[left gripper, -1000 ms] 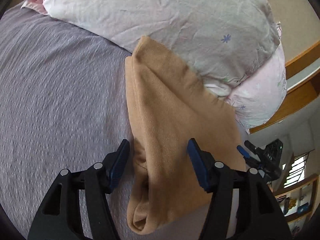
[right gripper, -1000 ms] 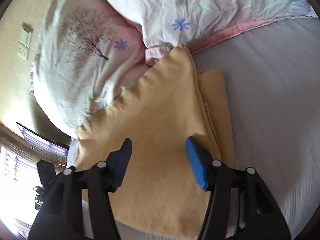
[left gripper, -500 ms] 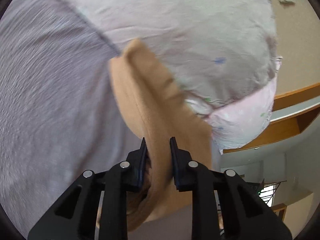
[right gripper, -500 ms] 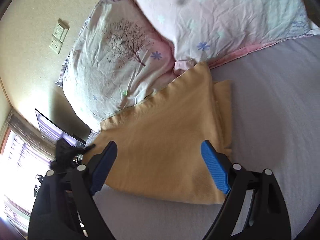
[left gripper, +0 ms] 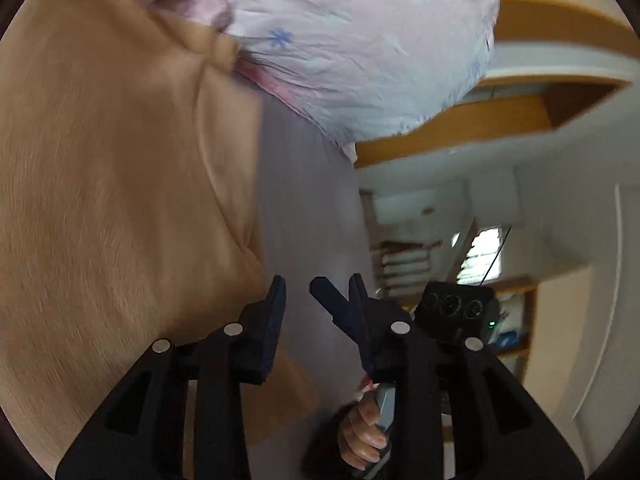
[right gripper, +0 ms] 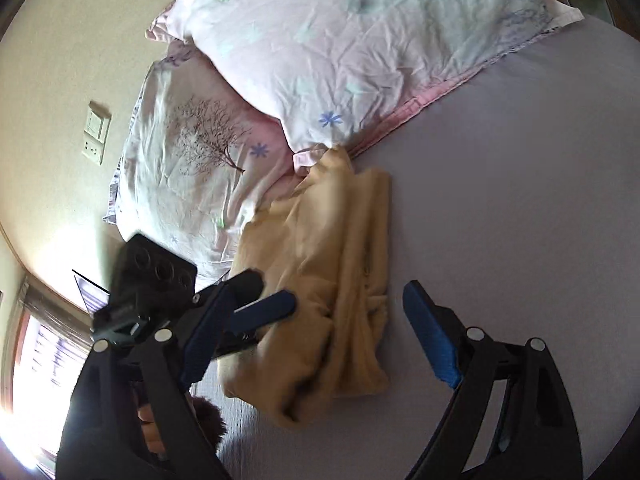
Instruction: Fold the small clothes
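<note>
Evidently the tan garment (right gripper: 332,280) is mid-fold: it lies bunched lengthwise on the grey bed sheet (right gripper: 520,200), its far end touching the flowered pillows (right gripper: 340,40), with one long side drawn up and over the rest, which I judge is why it looks rumpled rather than flat; the left gripper (right gripper: 256,312) reaches in from the garment's pillow side, its blue-padded fingers close together, yet whether cloth is pinched between them I cannot tell, since in its own wrist view the narrow gap shows only sheet while the garment (left gripper: 120,200) fills the space beside and partly under it; the right gripper (right gripper: 348,332) hangs above the near end of the garment with its jaws spread wide, holding nothing, one pad over the cloth's left edge and the other over bare sheet; the person's hand (left gripper: 364,428) shows below, wrapped round a handle, tilted; the fold seems about half done, and the loose top layer could slip back.
</note>
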`<state>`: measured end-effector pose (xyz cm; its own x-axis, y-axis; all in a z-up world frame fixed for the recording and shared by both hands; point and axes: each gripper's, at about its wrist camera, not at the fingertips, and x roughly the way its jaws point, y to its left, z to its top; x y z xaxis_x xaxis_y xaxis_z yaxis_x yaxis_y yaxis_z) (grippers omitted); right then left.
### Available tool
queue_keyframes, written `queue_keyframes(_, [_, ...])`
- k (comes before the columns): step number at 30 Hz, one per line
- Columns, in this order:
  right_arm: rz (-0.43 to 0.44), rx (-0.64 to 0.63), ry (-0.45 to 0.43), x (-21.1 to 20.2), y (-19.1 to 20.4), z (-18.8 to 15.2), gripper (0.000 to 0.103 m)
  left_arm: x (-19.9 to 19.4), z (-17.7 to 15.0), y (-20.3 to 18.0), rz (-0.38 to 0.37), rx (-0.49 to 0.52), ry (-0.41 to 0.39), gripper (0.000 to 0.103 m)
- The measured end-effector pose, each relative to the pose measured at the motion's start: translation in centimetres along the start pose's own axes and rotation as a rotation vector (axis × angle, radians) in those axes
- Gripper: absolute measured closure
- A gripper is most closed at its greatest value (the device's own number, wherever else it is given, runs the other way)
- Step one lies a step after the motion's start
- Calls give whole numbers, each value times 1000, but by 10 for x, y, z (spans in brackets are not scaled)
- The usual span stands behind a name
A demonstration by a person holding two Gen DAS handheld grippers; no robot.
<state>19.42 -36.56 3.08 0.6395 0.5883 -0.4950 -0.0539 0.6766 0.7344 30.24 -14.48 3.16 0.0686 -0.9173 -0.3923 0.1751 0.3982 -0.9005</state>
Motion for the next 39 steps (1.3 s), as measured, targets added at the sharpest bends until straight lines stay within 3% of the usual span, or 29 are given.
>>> queue_keyframes(2, [9,-20,-8,-8,0,3,18,-28,-9,-10,-18,89,-55,67])
queue_keyframes(3, [13,-31,-11,-11,2,4,19,-48,-17,-15,0,137,-109,54])
queue_keyframes(4, [27,-40,-7,-12,4,6,22,-66,-24,-20,29,179,-162,48])
queue_keyframes(7, [48,-64,34,0,10,13,25,-105,-52,-29,211,307,-251,45])
queue_keyframes(10, [-22,-91,85,32,19,22,31,-119,-80,-27,372,416,-250,45])
queue_keyframes(13, [-112,-89,144,71,17,29,37,-110,-93,-20,452,479,-221,45])
queue_keyframes(15, [-158,-89,156,89,15,32,58,-97,-100,-18,471,506,-195,45])
queue_keyframes(16, [-181,-116,155,96,16,33,83,-96,-107,-16,481,517,-184,45])
queue_keyframes(21, [-229,-148,59,95,18,48,91,-59,-105,-12,529,551,-118,45])
queue_keyframes(24, [-254,-116,107,98,7,49,85,-57,-107,-13,531,552,-118,45])
queue_keyframes(25, [-244,-106,113,93,7,47,71,-65,-108,-13,505,538,-133,45])
queue_keyframes(26, [-218,-72,128,84,5,43,40,-85,-105,-11,462,496,-182,45])
queue_keyframes(28, [-121,-31,130,67,2,34,14,-109,-95,-4,457,434,-262,43])
queue_keyframes(30, [-86,-38,161,60,1,25,14,-128,-74,13,492,321,-319,40])
queue_keyframes(32, [-55,-6,227,65,-9,17,14,-132,-55,37,452,193,-286,40])
queue_keyframes(35, [-41,13,251,74,-15,8,16,-118,-44,57,463,125,-233,40])
queue_keyframes(36, [-19,18,254,76,-17,7,20,-113,-43,62,443,110,-219,40])
queue_keyframes(38, [13,31,263,80,-22,1,53,-109,-43,66,383,97,-213,40])
queue_keyframes(39, [17,24,254,81,-23,0,56,-106,-41,68,350,82,-201,40])
